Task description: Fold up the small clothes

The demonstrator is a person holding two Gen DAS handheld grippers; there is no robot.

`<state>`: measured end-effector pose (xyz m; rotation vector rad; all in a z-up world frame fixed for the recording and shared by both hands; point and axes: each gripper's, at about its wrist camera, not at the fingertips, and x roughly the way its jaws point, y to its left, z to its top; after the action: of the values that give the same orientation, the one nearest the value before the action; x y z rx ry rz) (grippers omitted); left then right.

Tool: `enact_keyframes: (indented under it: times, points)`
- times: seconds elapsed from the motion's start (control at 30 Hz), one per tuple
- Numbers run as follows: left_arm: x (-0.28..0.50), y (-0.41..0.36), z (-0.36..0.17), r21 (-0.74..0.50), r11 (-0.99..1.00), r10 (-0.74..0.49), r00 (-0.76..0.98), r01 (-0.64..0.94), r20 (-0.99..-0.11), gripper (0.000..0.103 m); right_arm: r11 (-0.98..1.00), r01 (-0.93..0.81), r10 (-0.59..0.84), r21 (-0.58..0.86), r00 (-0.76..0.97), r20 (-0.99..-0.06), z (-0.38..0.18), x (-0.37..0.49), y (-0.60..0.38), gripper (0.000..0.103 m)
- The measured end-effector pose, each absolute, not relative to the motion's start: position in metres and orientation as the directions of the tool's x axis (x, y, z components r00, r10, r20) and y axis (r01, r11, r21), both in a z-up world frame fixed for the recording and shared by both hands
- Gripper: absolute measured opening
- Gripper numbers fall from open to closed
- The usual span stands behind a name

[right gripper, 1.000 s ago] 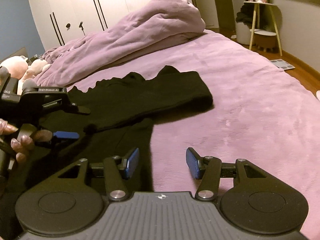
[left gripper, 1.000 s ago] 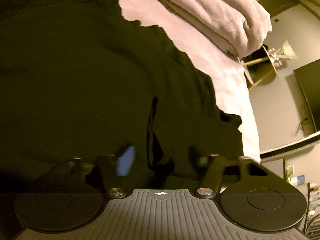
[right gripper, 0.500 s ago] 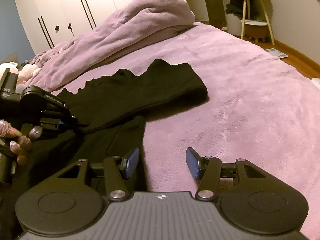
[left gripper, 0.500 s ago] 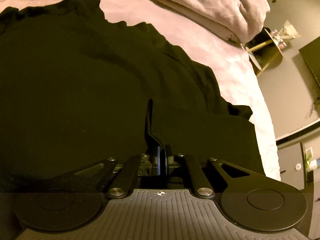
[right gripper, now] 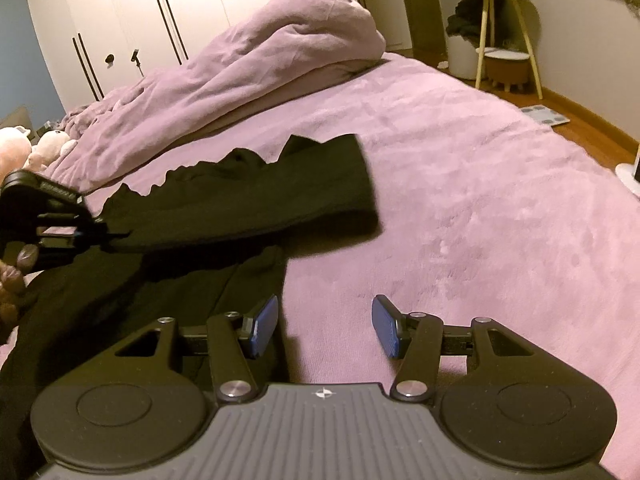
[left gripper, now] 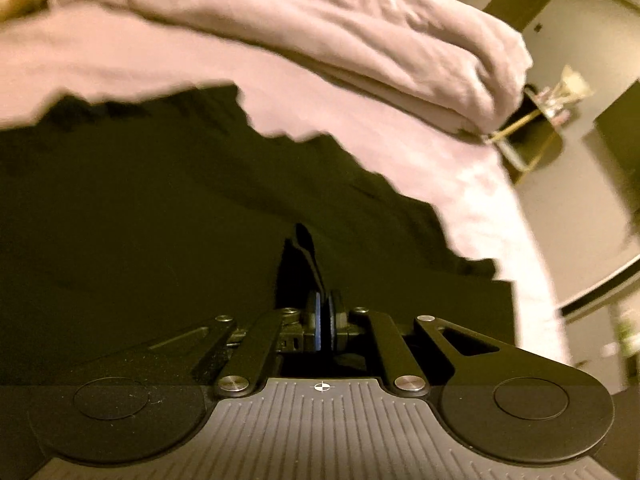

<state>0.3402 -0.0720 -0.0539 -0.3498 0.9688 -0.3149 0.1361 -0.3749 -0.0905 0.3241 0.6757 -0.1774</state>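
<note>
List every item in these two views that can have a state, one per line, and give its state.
left gripper: shut, fabric pinched between its fingers
right gripper: open, holding nothing, above the garment's edge
black garment: partly folded on the bed, one edge lifted
purple duvet: bunched in a heap
wardrobe doors: closed

Garment [right gripper: 240, 196] on bed [right gripper: 460, 184], duvet [right gripper: 256, 76] behind.

A home bedroom: purple bed [right gripper: 460, 184], heaped duvet [right gripper: 256, 64], white wardrobe [right gripper: 168, 12].
</note>
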Motion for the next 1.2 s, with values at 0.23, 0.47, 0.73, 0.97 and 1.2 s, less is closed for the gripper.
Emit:
enact_keyframes:
  times: [0.23,0.47,0.73,0.97,1.2]
  points:
    - [0.343,-0.001,-0.059,-0.230,0.972,-0.156,0.584,-0.054,-0.796,0.006,0.964,0.252,-0.142,0.087,0.762,-0.632,-0.085,0.143,-0.360,0.052]
    - [0.342,0.020,-0.073,-0.249,0.965,-0.160,0.576,-0.078,-0.801,0.006,0.909,0.229,0.053,0.347,0.764,-0.643,-0.088,0.161,-0.361,0.052]
    - [0.339,0.024,-0.068,-0.270,0.961,-0.186,0.602,-0.051,-0.776,0.006,0.878,0.227,0.085,0.421,0.792,-0.604,-0.081,0.182,-0.354,0.051]
    - [0.339,0.024,-0.072,-0.271,0.961,-0.189,0.604,-0.047,-0.774,0.006,0.721,0.263,0.209,0.641,0.799,-0.563,-0.100,0.211,-0.366,0.043]
    - [0.337,0.025,-0.073,-0.262,0.965,-0.192,0.610,-0.026,-0.769,0.006,0.612,0.379,0.159,0.695,0.801,-0.577,-0.124,0.232,-0.385,0.024]
